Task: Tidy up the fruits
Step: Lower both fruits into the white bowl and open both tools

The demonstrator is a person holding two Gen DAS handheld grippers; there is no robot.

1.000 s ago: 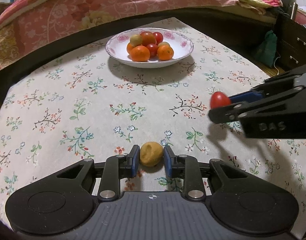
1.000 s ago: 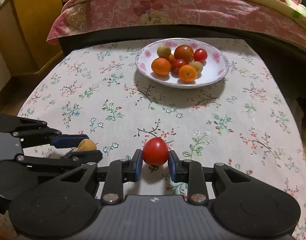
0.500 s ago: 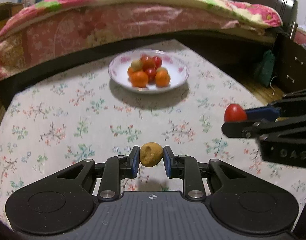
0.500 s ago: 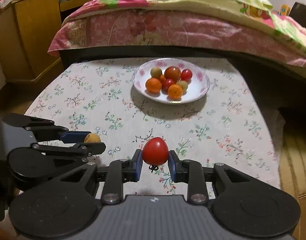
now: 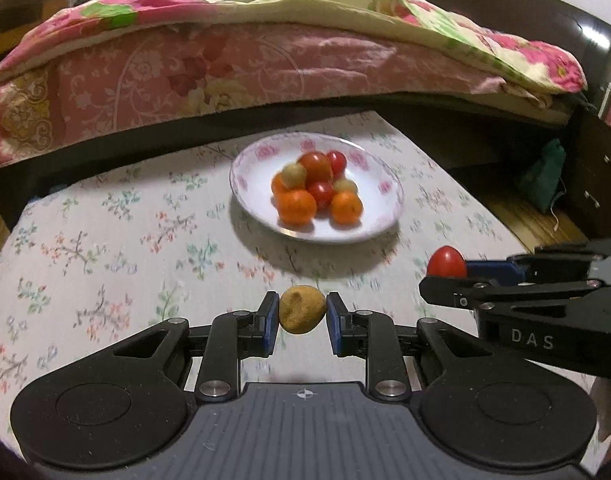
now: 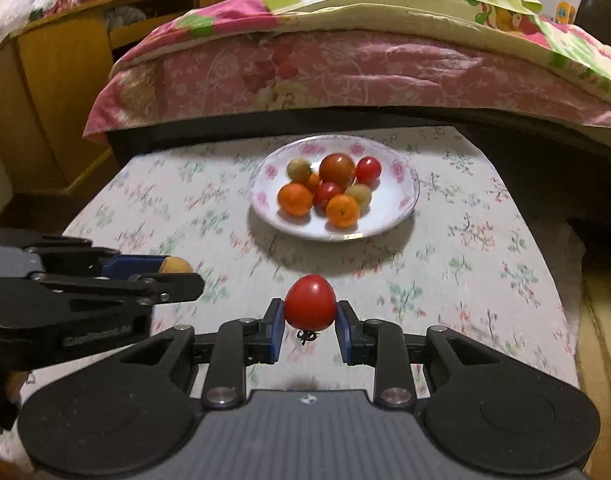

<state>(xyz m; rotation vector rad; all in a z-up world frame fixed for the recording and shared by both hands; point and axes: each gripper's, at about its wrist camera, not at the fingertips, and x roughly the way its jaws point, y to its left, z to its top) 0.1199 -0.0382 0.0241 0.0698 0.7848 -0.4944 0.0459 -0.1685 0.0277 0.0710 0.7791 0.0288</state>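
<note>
My left gripper (image 5: 301,314) is shut on a small yellow-brown fruit (image 5: 302,309) and holds it above the floral tablecloth (image 5: 105,248). My right gripper (image 6: 310,314) is shut on a red tomato (image 6: 310,307), also lifted off the cloth. Each gripper shows in the other's view: the right one with its tomato (image 5: 446,263) at the right, the left one with its fruit (image 6: 176,265) at the left. Ahead of both stands a white flower-rimmed bowl (image 5: 379,188) (image 6: 401,196) with several oranges, tomatoes and small greenish fruits.
A bed with a pink floral quilt (image 5: 225,64) runs along the far side of the table. A wooden cabinet (image 6: 45,92) stands at the left, a dark drawer unit (image 5: 597,176) and a green bag (image 5: 547,176) at the right. The wood floor (image 6: 601,320) lies beyond the table's right edge.
Both grippers have risen off the cloth with their fruits and tilted up, so the bowl sits lower and smaller in view and more of the bed shows.
</note>
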